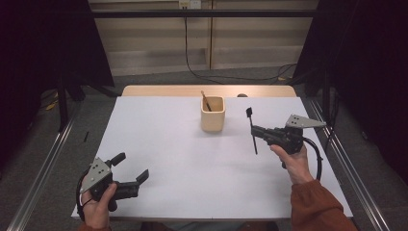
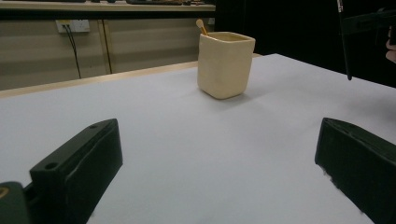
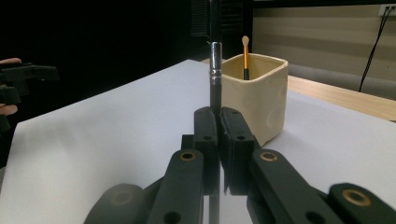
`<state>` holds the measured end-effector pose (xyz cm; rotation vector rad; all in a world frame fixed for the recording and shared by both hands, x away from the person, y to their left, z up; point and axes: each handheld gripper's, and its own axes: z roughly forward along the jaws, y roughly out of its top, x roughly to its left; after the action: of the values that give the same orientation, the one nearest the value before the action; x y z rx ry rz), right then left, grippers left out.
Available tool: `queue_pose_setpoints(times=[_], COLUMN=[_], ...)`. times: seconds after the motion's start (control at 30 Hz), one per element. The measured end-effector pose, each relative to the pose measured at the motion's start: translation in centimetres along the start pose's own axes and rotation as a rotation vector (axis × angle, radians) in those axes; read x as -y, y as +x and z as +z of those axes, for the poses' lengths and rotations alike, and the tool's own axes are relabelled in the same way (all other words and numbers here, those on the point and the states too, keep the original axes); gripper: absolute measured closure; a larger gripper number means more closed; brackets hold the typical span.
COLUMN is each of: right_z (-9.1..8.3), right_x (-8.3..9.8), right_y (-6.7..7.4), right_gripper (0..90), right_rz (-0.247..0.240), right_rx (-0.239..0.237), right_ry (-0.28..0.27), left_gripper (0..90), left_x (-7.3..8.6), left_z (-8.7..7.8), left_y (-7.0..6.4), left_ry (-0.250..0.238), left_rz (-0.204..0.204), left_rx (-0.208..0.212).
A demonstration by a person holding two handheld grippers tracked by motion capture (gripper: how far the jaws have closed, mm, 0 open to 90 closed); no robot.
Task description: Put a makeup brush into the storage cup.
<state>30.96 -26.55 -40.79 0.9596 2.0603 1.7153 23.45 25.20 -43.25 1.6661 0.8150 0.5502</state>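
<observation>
White bench top (image 1: 159, 144) on a wood slab, whose far edge (image 1: 163, 91) shows past the white. Grey floor (image 1: 159, 77) beyond. Back wall (image 1: 149, 38) is beige panelling with a dark rail (image 1: 202, 13) across the top. Wall socket (image 1: 189, 4) up high, black cable (image 1: 192, 72) drops from it and runs along the floor. Black curtains (image 1: 43, 43) hang on both sides. Metal rails (image 1: 43, 178) flank the bench. Lighting is dim and even.
</observation>
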Motion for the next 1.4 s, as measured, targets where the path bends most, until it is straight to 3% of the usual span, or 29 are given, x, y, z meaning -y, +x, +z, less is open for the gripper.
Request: queue_pose_setpoints(times=[0.47,1.4], right_z=[-0.6,0.5], right_x=[-0.9,-3.8], right_y=[0.4,0.7], right_gripper=[85.9,85.9], right_rz=[0.001,0.001], right_rx=[-0.014,-0.051], right_ry=[-0.016,-0.044], left_gripper=[0.8,0.8], left_x=[0.0,0.0], left_z=[-0.1,0.0], left_y=[0.0,0.0], left_ry=[-0.003,-0.005], left_rz=[-0.003,-0.013], left_rx=[0.003,0.0])
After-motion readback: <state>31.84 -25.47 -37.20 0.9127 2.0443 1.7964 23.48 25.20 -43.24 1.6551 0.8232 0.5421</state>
